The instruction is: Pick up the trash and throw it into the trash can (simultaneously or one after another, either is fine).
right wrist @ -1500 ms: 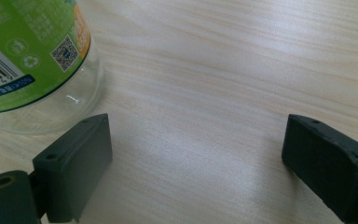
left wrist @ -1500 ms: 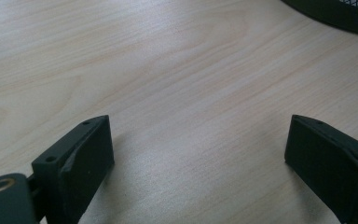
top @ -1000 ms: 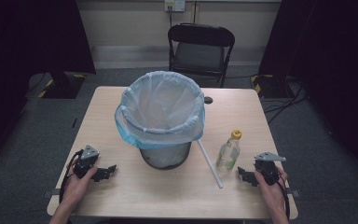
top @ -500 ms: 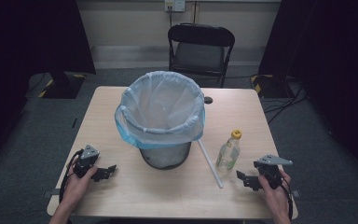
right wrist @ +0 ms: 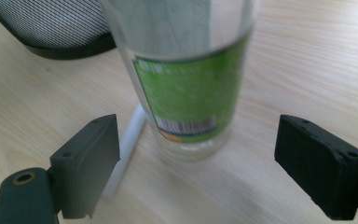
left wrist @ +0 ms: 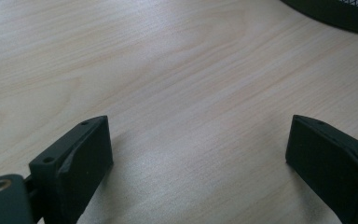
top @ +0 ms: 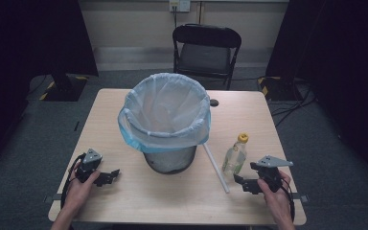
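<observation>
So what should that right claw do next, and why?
Probably ease forward until its jaws stand on either side of the bottle, then close. The right claw is open and aimed at the upright bottle, which stands just ahead of the jaws, untouched, beside the white stick.

A pale wood-grain bench (top: 120, 120) stands on a grey carpeted floor (top: 24, 158). Near its middle sits a black mesh bin (top: 168, 160) lined with a pale blue bag (top: 165, 112) whose rim folds over the outside. To the bin's right a clear bottle (top: 234, 155) with a yellow cap and green label stands upright. Between the two, a white stick (top: 215, 167) lies flat, running toward the near edge. A small dark round spot (top: 214, 102) shows behind the bin.
</observation>
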Demonstrator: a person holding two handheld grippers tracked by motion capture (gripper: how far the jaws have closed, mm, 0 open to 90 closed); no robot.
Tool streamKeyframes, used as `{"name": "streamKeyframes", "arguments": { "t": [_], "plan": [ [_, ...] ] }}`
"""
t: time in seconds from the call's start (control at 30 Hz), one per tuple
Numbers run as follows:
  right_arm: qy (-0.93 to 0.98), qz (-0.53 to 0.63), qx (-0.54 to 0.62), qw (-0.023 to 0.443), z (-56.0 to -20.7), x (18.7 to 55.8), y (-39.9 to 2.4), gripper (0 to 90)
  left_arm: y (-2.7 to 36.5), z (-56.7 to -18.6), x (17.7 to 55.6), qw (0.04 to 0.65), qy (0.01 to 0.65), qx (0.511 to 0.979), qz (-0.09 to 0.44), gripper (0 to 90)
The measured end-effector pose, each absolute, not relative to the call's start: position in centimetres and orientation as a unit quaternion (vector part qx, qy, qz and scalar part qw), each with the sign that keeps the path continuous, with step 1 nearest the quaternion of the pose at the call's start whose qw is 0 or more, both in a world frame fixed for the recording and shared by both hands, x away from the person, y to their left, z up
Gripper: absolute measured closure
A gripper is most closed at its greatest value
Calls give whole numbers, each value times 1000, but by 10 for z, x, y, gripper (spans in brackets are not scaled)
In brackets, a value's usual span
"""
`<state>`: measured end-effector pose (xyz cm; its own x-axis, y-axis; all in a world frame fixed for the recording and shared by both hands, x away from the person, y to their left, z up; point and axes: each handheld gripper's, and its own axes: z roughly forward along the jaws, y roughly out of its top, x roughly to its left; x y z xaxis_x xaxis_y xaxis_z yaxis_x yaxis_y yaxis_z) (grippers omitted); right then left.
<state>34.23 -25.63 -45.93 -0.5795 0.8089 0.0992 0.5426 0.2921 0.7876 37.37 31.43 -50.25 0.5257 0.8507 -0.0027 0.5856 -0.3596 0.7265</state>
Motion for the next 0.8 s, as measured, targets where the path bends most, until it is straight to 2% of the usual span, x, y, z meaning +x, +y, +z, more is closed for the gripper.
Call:
{"name": "streamKeyframes", "arguments": {
  "t": [0.33, 0.8],
  "plan": [
    [794, 410, 421, 158, -457, 361, -241, 140, 314, -503, 374, 346, 448, 802, 192, 67],
    [792, 396, 425, 187, -469, 375, -229, 152, 314, -502, 374, 346, 448, 802, 192, 66]
  ]
}}
